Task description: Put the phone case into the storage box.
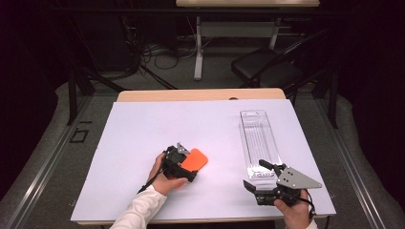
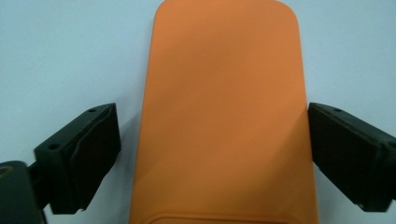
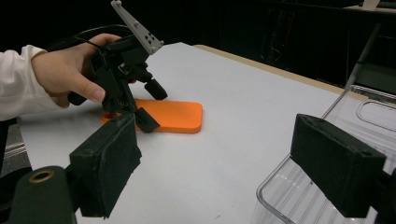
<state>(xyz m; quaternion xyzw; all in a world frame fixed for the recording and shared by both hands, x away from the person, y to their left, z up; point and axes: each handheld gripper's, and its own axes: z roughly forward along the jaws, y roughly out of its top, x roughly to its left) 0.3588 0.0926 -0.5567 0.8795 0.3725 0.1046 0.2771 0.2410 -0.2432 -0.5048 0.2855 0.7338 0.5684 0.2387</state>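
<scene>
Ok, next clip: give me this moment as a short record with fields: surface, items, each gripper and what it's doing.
surface: white sheet laid over a wooden table
items: orange flat case, lying flat; clear plastic tray, lying on the sheet
left gripper: over the orange case, jaws open on either side of it, pads not pressing
right gripper: jaws open, at the near end of the clear tray, nothing held
hands: left hand, right hand
</scene>
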